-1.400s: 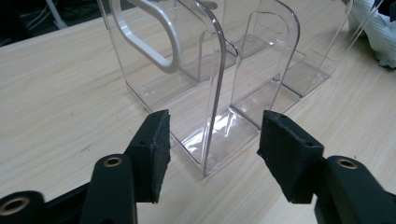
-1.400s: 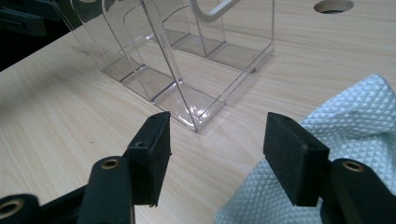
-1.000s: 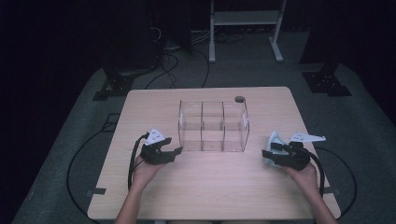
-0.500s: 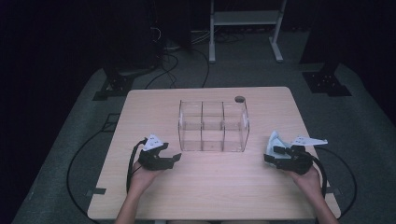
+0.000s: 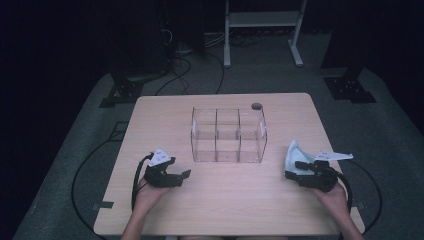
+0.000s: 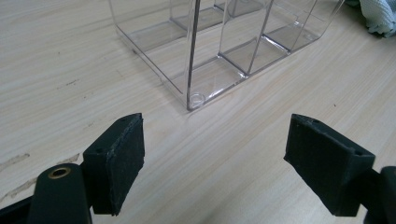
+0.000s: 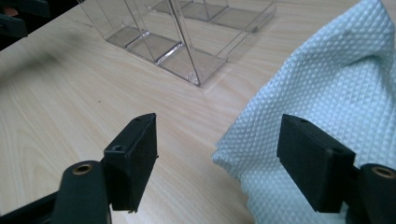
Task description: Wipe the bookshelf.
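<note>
Dark room, grey floor mat, one pale wooden bench in the middle; a white metal stand sits behind it on the floor.

Count on the bench: one clear plastic organiser box with six open compartments in two rows of three, all see-through; one pale blue waffle-textured cloth; one round dark grommet near the far edge, just behind the box.

You hold two grippers. Your left gripper is low over the bench at the near left, pointing toward the box's near-left corner; in the left gripper view that corner lies ahead of the jaws. Jaws apart, having just been opening, bare wood between them.

Your right gripper is at the near right, right of the box. Its jaws stand wide apart and have just been opening. In the right gripper view the cloth rises in a fold by the right-hand pad and partly between the two; neither pad presses it. The cloth lies clear of the box, near its near-right corner.

Obstructions: the cloth fold blocks the bench behind it in the right gripper view.
</note>
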`<state>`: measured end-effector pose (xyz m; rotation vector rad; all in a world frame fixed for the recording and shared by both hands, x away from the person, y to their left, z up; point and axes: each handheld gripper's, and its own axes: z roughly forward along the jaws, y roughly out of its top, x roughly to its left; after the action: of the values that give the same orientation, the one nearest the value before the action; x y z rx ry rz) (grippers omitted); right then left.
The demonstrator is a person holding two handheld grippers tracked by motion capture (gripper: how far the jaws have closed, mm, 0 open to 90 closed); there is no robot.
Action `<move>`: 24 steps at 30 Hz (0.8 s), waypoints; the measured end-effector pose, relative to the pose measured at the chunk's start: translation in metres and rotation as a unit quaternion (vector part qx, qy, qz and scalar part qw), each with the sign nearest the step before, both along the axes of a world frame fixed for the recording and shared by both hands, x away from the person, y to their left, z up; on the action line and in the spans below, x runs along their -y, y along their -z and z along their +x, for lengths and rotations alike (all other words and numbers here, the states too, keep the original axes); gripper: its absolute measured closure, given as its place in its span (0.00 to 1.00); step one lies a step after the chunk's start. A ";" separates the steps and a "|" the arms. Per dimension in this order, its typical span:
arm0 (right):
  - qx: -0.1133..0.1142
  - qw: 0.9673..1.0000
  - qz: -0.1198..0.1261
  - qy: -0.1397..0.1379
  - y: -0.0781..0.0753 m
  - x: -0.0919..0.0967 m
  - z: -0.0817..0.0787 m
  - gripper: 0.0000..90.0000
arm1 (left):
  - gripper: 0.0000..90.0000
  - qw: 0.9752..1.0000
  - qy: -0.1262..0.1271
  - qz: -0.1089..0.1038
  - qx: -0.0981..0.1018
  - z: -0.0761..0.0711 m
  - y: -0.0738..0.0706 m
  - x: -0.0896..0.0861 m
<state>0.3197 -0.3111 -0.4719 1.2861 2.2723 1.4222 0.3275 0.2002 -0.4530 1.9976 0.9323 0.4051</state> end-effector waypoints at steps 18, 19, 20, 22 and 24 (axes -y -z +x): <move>0.002 1.000 -0.004 0.003 0.005 0.011 -0.014 0.31 | 0.13 1.000 -0.007 0.000 -0.005 -0.016 0.005 -0.009; 0.000 1.000 -0.002 0.003 0.006 0.012 -0.015 0.31 | 0.13 1.000 -0.008 0.000 -0.006 -0.017 0.006 -0.009; 0.000 1.000 -0.003 0.004 0.007 0.012 -0.015 0.31 | 0.13 1.000 -0.009 -0.001 -0.006 -0.018 0.006 -0.009; 0.001 1.000 -0.005 0.006 0.009 0.014 -0.017 0.30 | 0.12 1.000 -0.009 0.000 -0.005 -0.020 0.007 -0.011; 0.000 1.000 -0.006 0.008 0.011 0.016 -0.019 0.30 | 0.12 1.000 -0.010 -0.001 -0.005 -0.022 0.008 -0.012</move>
<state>0.3010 -0.3271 -0.4826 1.2974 2.2634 1.4001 0.3058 0.2122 -0.4610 1.9925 0.9589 0.4061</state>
